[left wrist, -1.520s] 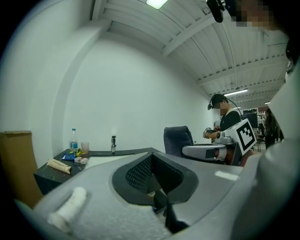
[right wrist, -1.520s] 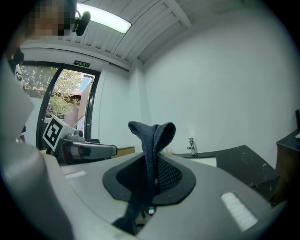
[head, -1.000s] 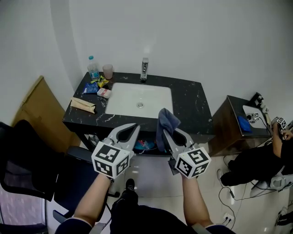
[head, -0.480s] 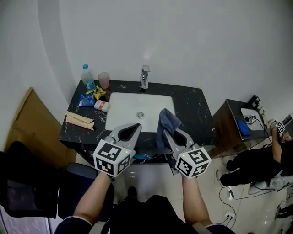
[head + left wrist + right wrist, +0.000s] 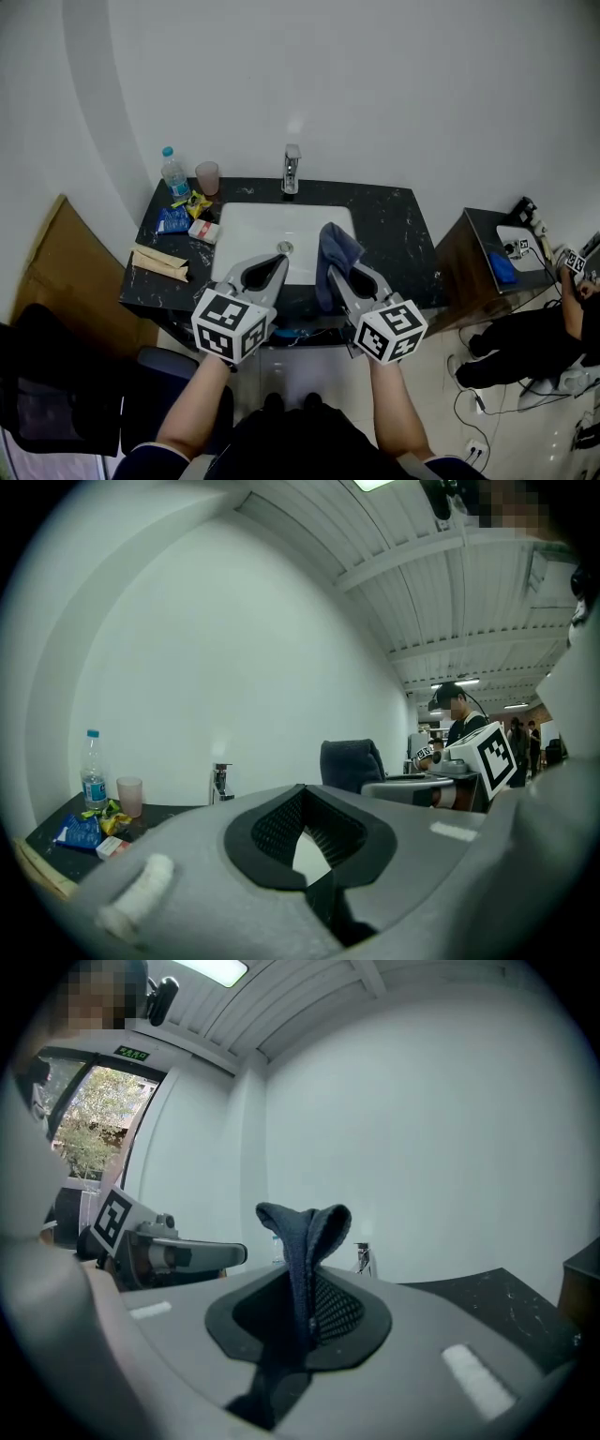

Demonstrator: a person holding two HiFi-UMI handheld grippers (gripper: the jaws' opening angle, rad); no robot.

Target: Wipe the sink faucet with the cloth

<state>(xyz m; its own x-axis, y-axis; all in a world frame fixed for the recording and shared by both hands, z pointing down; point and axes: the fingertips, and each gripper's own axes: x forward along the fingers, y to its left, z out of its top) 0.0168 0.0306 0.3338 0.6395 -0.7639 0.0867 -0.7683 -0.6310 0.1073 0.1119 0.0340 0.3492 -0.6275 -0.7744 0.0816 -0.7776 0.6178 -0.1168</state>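
Note:
A chrome faucet (image 5: pixel 291 169) stands upright at the back of the white sink (image 5: pixel 253 234) in a black marbled counter (image 5: pixel 394 234). My right gripper (image 5: pixel 331 272) is shut on a dark blue cloth (image 5: pixel 335 246), which sticks up from its jaws over the counter's front edge. In the right gripper view the cloth (image 5: pixel 305 1237) fills the jaw gap and the faucet (image 5: pixel 362 1258) shows small beyond it. My left gripper (image 5: pixel 276 262) is shut with nothing in it, beside the right one. The left gripper view shows the faucet (image 5: pixel 221 782) far ahead.
A water bottle (image 5: pixel 172 172), a pink cup (image 5: pixel 207 176), snack packets (image 5: pixel 175 220) and a brown paper bag (image 5: pixel 157 262) lie on the counter's left end. A cardboard sheet (image 5: pixel 56 272) leans at the left. A side cabinet (image 5: pixel 487 258) and a seated person (image 5: pixel 539 342) are at the right.
Both grippers have come forward to the counter's front edge, side by side as before. The cloth stays in the right gripper.

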